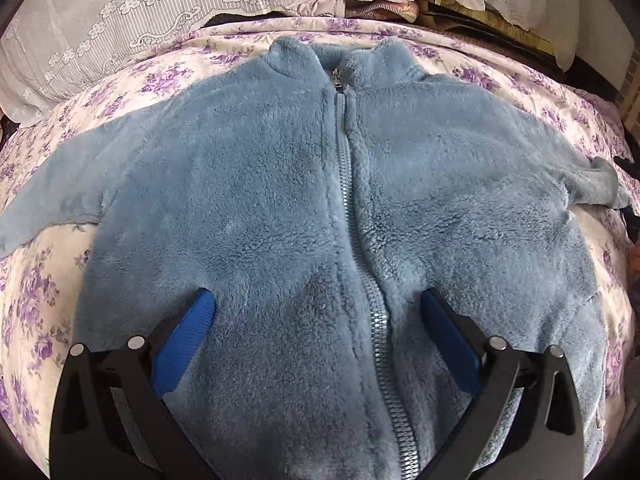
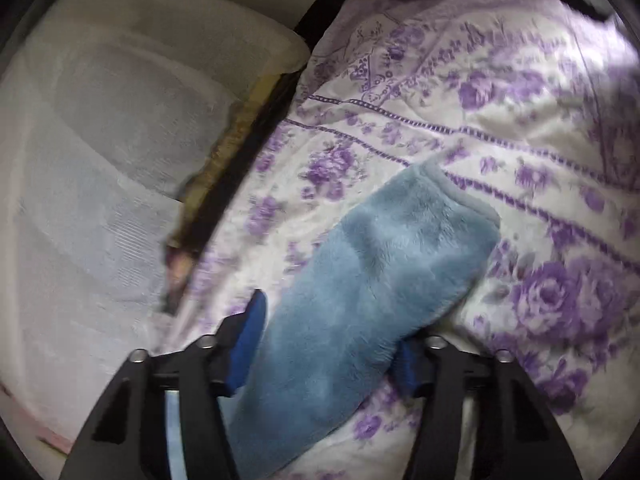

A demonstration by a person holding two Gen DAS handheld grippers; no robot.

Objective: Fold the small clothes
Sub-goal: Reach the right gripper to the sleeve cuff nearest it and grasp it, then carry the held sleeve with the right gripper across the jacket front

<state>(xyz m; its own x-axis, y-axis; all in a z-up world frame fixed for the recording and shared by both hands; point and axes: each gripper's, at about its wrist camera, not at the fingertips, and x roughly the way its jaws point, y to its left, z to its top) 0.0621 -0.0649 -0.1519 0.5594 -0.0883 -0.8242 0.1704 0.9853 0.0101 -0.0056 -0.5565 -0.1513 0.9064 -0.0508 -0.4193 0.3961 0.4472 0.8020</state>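
Your blue fuzzy jacket lies flat on the bed, front side up, with its collar at the far end and its bottom edge closest to you. The gray zipper runs down the middle and is zipped shut up to the neck. One sleeve sticks out to the left, and the other sleeve sticks out to the right, with its end a bit bunched up. Your left hand-held gripper sits low over the bottom part of the jacket. Its two blue fingers are spread wide apart, one on each side of the zipper, and nothing is pinched between them. In the right wrist view, your right hand-held gripper has a sleeve of the jacket running between its blue fingers. The fingers stand on either side of the fuzzy cloth, with one partly hidden under it, so you cannot tell if they squeeze it or just sit beside it. This view is blurry. Under the jacket is a white bedspread with purple flowers on it. Past the collar lies a white lacy cloth, and some other bunched-up clothes peek out beside it.
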